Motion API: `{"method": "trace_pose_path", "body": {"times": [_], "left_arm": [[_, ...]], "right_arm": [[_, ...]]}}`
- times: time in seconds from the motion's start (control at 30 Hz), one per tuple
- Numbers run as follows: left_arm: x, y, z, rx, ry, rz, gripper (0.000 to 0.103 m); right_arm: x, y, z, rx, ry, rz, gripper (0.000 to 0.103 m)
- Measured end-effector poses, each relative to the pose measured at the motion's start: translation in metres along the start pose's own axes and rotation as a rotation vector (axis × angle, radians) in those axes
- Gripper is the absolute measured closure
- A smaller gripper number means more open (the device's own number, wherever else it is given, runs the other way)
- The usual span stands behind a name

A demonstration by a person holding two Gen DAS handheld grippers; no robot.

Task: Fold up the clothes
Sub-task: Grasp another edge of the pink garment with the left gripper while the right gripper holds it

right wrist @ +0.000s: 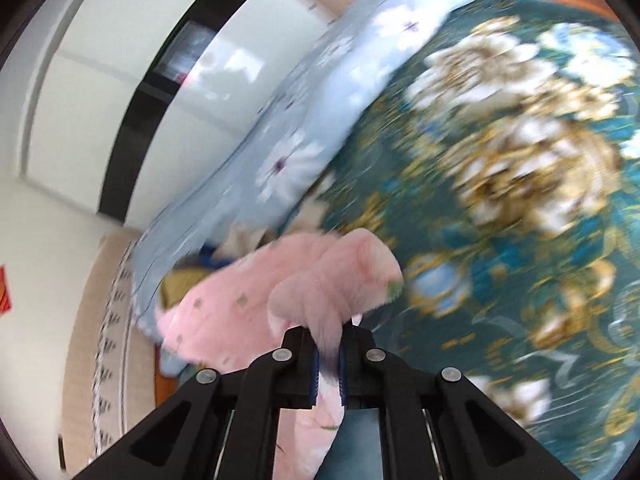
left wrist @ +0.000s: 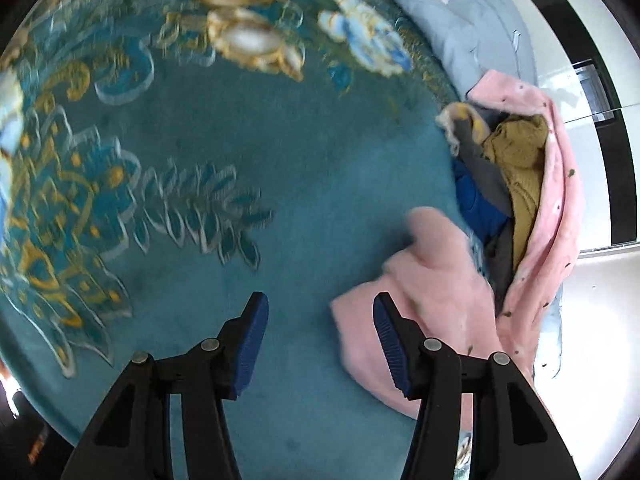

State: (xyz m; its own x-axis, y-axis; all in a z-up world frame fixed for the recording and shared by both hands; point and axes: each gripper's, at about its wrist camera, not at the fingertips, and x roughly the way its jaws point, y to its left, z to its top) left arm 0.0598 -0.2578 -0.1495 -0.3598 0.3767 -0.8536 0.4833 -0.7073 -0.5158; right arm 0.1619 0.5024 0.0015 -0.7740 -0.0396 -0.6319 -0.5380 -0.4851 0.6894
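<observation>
Left gripper [left wrist: 320,340]: fingers spread wide, holding nothing, over the teal floral-patterned blanket [left wrist: 224,168].
Right gripper [right wrist: 329,360]: fingers closed on the fuzzy pink garment [right wrist: 320,280].
Garment: bunched at the blanket's edge, beside the pale blue flowered quilt [right wrist: 304,128].
Writing: none legible.

Blanket [left wrist: 248,152]: teal, gold and white floral. Garment [right wrist: 248,304]: pink, small specks. Quilt [right wrist: 320,120]: pale blue, white flowers. Pile [left wrist: 516,168]: mustard, grey, blue.
</observation>
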Motion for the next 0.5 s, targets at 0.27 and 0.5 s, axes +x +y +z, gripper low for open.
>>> {"method": "trace_pose_path", "body": {"times": [0.27, 0.5], "left_arm": [[0.045, -0.029, -0.015, 0.042, 0.14, -0.072, 0.047], [0.077, -0.041, -0.008, 0.066, 0.263, -0.131, 0.048]], "right_arm": [[-0.038, -0.071, 0.038, 0.097, -0.118, -0.148, 0.096], [-0.024, -0.088, 0.033, 0.129, -0.074, -0.191, 0.096]]}}
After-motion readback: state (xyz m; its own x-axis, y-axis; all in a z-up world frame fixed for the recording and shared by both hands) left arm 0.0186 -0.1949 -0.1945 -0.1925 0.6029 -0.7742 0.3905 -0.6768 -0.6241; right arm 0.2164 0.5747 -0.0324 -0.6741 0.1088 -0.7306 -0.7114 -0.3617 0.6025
